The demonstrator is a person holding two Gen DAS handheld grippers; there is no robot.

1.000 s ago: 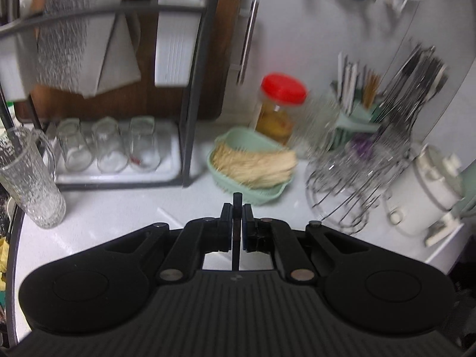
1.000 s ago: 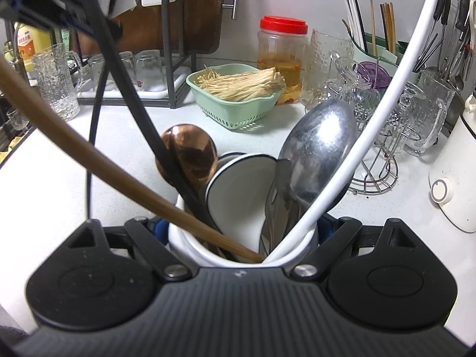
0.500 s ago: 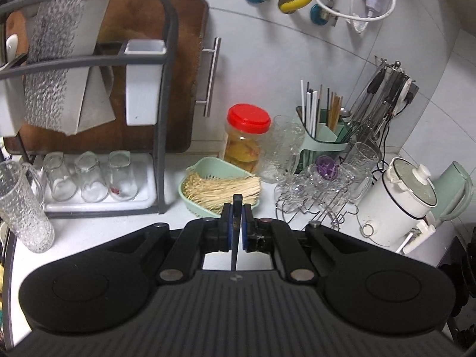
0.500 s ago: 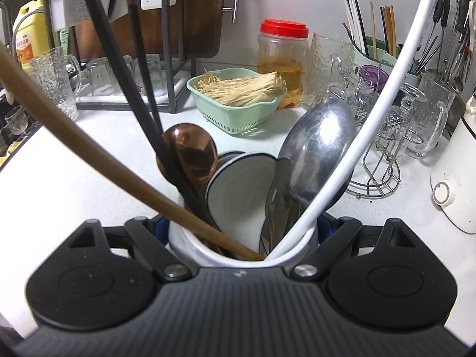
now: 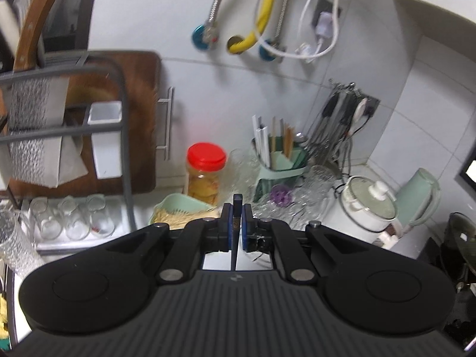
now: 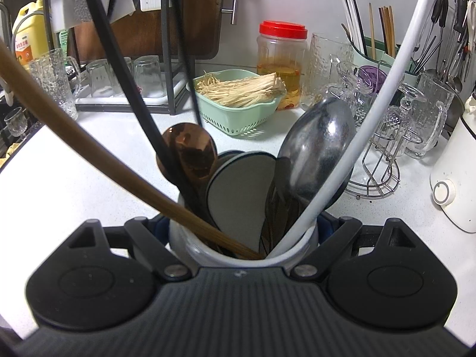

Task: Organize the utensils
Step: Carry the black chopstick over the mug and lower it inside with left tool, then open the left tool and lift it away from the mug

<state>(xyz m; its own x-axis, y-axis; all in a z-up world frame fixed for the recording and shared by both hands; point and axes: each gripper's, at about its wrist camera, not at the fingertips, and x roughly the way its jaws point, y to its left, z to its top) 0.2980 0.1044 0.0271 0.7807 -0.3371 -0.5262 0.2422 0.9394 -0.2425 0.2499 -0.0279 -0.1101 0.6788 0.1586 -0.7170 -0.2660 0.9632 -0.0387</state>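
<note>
**Holding the crock while one utensil is drawn out**

Sorting looks to be in its middle stretch, as far as these views allow a judgement. The white utensil crock stands on the desk and is crowded: a copper spoon, a steel ladle, a white-faced spatula, a brown wooden handle, a curved white handle and a black handle all lean out of it. Most of the job therefore seems left to do.

The right gripper has its jaws closed around the crock, one on each side of the wall, pressing it so that it stays put. The crock sits squarely between those jaws, its rim just ahead of the gripper body.

The left gripper has its jaws nearly shut, pinching a thin dark utensil handle. The handle runs straight up through the gap, its squared tip poking out just beyond the blue pads, and a sliver of it shows below them against the pale desk. Which utensil it belongs to cannot be told from this view.

Beyond the crock, near the wall, a green chopstick holder stands beside the red-lidded jar, with a green basket of noodles in front of the jar. Where the pinched utensil is meant to go is not shown.
</note>
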